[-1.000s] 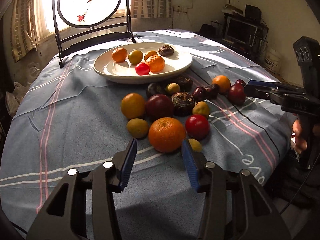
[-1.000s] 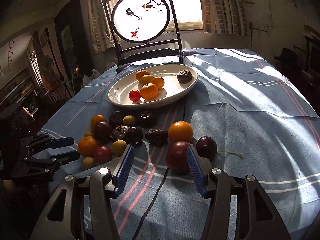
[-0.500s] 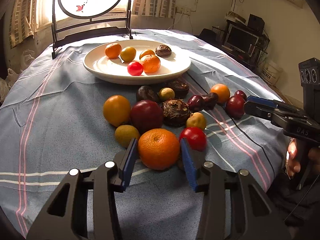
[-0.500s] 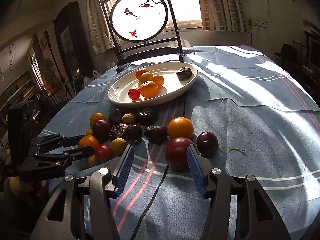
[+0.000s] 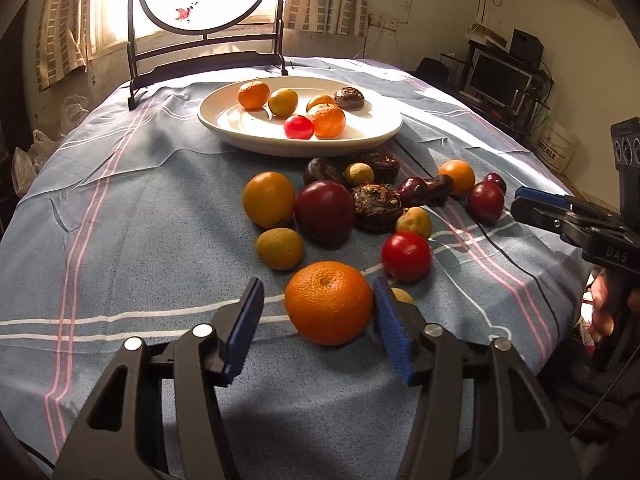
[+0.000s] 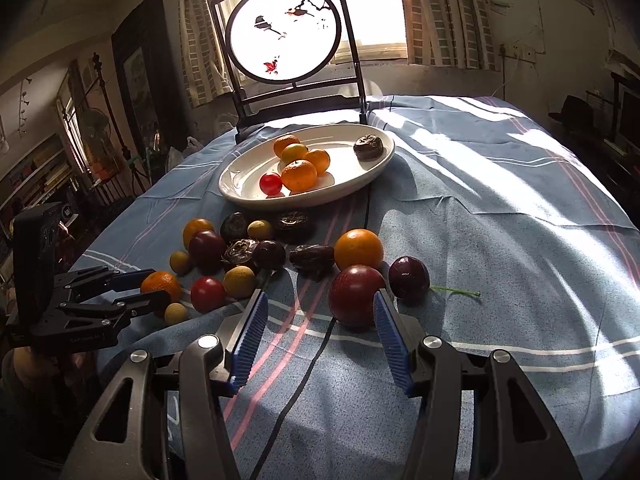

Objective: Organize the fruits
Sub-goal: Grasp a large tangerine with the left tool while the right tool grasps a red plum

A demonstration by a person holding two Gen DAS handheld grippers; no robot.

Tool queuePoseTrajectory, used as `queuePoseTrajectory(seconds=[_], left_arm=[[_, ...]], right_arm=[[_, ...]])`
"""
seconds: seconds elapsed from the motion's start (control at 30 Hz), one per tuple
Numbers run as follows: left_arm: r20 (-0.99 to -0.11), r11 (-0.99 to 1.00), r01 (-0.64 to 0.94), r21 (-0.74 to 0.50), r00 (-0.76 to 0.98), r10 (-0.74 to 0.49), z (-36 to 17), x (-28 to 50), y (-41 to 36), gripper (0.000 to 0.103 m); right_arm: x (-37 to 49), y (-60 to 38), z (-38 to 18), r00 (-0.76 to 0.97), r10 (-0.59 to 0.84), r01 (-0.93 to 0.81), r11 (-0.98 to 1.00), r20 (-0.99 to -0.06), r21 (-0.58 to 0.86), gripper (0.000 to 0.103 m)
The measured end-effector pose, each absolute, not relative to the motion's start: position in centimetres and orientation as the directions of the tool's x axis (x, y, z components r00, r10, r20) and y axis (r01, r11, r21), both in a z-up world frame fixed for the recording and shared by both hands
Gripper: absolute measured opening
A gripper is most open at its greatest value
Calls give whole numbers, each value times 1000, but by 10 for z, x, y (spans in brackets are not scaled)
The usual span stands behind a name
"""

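Observation:
A white oval plate [image 5: 248,130] [image 6: 240,184] at the back of the table holds several fruits. More fruit lies loose in front of it. My left gripper [image 5: 318,306] [image 6: 146,288] is open around a large orange [image 5: 329,302] [image 6: 160,285] on the cloth; the orange touches the right pad, with a gap to the left pad. My right gripper [image 6: 318,312] [image 5: 520,204] is open just in front of a dark red plum [image 6: 357,294] [image 5: 485,202], which sits by its right pad.
Loose fruit includes a red tomato [image 5: 406,255], a dark red apple [image 5: 325,212], an orange [image 6: 358,249] and a purple plum [image 6: 409,278]. A round framed screen [image 6: 286,36] stands behind the plate. The table's front edge drops off near both grippers.
My left gripper has moved forward until the large orange sits between its open jaws. My right gripper has crept a little closer to the dark red plum.

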State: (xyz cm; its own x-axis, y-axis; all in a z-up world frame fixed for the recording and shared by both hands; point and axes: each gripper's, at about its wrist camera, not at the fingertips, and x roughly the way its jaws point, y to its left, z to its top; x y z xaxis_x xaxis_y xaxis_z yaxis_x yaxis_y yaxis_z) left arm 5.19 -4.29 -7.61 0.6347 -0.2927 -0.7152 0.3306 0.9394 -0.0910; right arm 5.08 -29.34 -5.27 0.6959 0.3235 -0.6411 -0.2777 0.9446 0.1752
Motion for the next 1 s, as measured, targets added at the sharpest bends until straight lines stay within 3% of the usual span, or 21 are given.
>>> queuePoseTrajectory(seconds=[0.13, 0.2, 0.23, 0.67, 0.8, 0.83, 0.9, 1.0], left_arm=[[-707, 935, 311, -169, 623, -335, -82, 63, -32, 68], [-696, 908, 344, -238, 591, -407, -82, 61, -29, 43], [-694, 902, 357, -243, 585, -419, -81, 59, -30, 42], [-732, 940, 315, -130, 609, -305, -84, 48, -18, 44], [-727, 944, 326, -37, 639, -250, -86, 42, -31, 53], [-725, 946, 322, -43, 642, -251, -87, 42, -30, 53], [-715, 948, 312, -60, 649, -259, -84, 41, -24, 42], [-693, 947, 314, -70, 667, -273, -73, 34, -20, 42]], right_arm=[[56, -295, -56, 688, 304, -260, 951, -660, 167, 55], [58, -297, -57, 685, 300, -255, 952, -664, 167, 55], [59, -297, -57, 686, 298, -253, 953, -664, 166, 55], [59, -297, -57, 680, 317, -260, 947, -661, 187, 55], [57, -297, -55, 687, 314, -259, 948, -656, 183, 55], [57, -298, -54, 688, 313, -258, 949, -655, 181, 55], [57, -298, -55, 686, 313, -259, 949, -657, 181, 55], [59, -299, -59, 677, 311, -256, 949, -667, 183, 55]])
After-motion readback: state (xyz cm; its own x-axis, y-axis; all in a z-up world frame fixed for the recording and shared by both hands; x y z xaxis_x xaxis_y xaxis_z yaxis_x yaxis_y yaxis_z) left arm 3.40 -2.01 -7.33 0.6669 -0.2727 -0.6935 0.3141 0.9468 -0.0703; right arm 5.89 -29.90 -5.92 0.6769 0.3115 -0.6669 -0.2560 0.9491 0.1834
